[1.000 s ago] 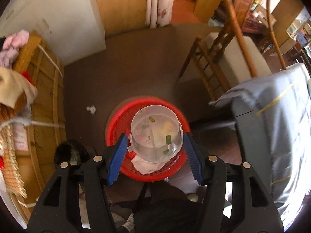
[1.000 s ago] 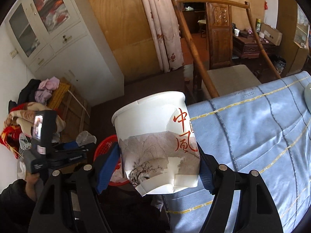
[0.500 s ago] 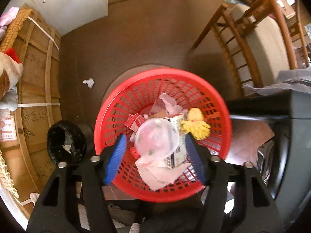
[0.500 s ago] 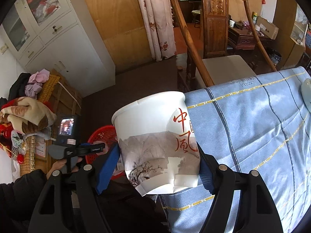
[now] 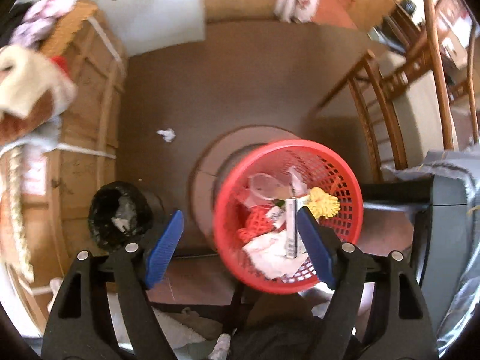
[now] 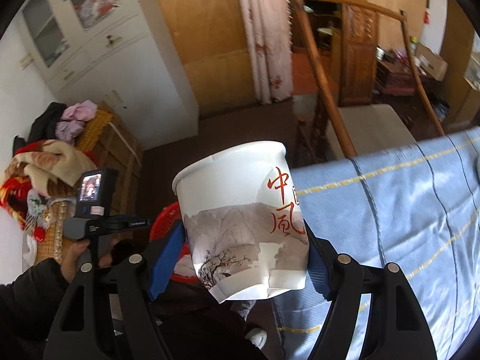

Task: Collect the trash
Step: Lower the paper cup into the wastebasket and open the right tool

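Opening with nothing between the jaws, the left gripper [image 5: 240,243] is held above the red basket [image 5: 288,216], where a clear lid [image 5: 264,184] lies among the trash. The paper bowl [image 6: 243,219] is clamped, dented, in the right gripper [image 6: 244,264] beside the blue-covered table [image 6: 390,210]. A miss past the rim is risked if the bowl is released off-centre, and the basket could be tipped.

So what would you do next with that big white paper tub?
Probably carry the paper tub, clamped in the right gripper, over the red basket and drop it there. The left gripper is opening with nothing between its pads.
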{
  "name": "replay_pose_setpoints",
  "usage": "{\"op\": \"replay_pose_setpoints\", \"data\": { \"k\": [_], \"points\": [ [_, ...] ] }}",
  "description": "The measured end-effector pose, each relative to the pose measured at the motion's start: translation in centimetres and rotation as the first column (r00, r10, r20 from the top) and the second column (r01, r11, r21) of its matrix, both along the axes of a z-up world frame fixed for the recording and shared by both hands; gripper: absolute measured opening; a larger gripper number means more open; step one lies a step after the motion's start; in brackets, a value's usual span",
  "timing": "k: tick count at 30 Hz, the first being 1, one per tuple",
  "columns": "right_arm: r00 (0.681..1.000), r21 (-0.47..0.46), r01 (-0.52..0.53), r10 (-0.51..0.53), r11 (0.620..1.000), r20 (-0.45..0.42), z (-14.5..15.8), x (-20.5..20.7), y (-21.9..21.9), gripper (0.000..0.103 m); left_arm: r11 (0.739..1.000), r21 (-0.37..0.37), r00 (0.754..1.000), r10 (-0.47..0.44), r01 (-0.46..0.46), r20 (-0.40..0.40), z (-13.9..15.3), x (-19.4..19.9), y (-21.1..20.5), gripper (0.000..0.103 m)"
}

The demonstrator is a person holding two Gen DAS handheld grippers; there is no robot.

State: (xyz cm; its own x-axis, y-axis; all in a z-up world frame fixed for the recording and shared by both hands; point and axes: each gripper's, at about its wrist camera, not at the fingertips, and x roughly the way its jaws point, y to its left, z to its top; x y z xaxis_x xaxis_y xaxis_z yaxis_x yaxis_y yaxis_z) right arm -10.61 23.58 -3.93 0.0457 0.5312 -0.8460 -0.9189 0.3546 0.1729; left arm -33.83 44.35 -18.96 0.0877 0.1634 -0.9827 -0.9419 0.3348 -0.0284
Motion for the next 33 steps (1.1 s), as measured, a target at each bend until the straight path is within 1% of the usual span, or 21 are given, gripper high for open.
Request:
{"op": "replay_pose_setpoints", "data": {
  "k": [2, 5, 7, 9, 11, 16, 21, 27, 33],
  "points": [
    [0.999, 0.023, -0.014, 0.014, 1.000, -0.030, 0.4, -0.5, -0.3, 0.074, 0.999, 0.014, 0.999, 0.034, -0.034, 0.021, 1.9, -1.4, -1.0, 0.078],
    [0.998, 0.058, -0.060, 0.060, 0.997, -0.007, 1.3, -1.7, -0.9, 0.074, 0.997, 0.053, 0.998, 0.055, -0.057, 0.039, 4.6, -3.1, -2.7, 0.083],
    [0.998, 0.072, -0.065, 0.066, 0.995, -0.018, 1.5, -1.9, -1.2, 0.074, 0.994, 0.077, 0.996, 0.071, -0.074, 0.050, 6.3, -4.0, -4.0, 0.084],
    [0.996, 0.083, -0.071, 0.074, 0.994, -0.039, 1.6, -2.3, -1.7, 0.074, 0.992, 0.090, 0.995, 0.082, -0.087, 0.064, 7.6, -4.8, -5.0, 0.084],
    [0.995, 0.092, -0.085, 0.089, 0.992, -0.038, 1.6, -2.9, -2.1, 0.074, 0.989, 0.109, 0.994, 0.089, -0.096, 0.069, 8.7, -5.2, -6.0, 0.085],
    [0.991, 0.095, -0.118, 0.123, 0.988, -0.048, 1.5, -4.3, -2.8, 0.074, 0.981, 0.175, 0.996, 0.075, -0.084, 0.054, 11.0, -5.4, -8.7, 0.088],
    [0.983, 0.076, -0.159, 0.165, 0.984, -0.076, 0.8, -5.5, -2.1, 0.074, 0.975, 0.206, 0.996, 0.077, -0.085, 0.044, 12.3, -6.1, -10.5, 0.090],
    [0.969, 0.049, -0.233, 0.236, 0.971, -0.077, -0.6, -7.4, 0.0, 0.074, 0.969, 0.219, 0.994, 0.109, -0.113, 0.030, 12.5, -7.8, -11.8, 0.091],
    [0.951, -0.004, -0.300, 0.299, 0.954, -0.084, -3.3, -8.9, 3.0, 0.074, 0.968, 0.191, 0.987, 0.162, -0.162, 0.020, 11.5, -9.5, -12.0, 0.091]
  ]
}}
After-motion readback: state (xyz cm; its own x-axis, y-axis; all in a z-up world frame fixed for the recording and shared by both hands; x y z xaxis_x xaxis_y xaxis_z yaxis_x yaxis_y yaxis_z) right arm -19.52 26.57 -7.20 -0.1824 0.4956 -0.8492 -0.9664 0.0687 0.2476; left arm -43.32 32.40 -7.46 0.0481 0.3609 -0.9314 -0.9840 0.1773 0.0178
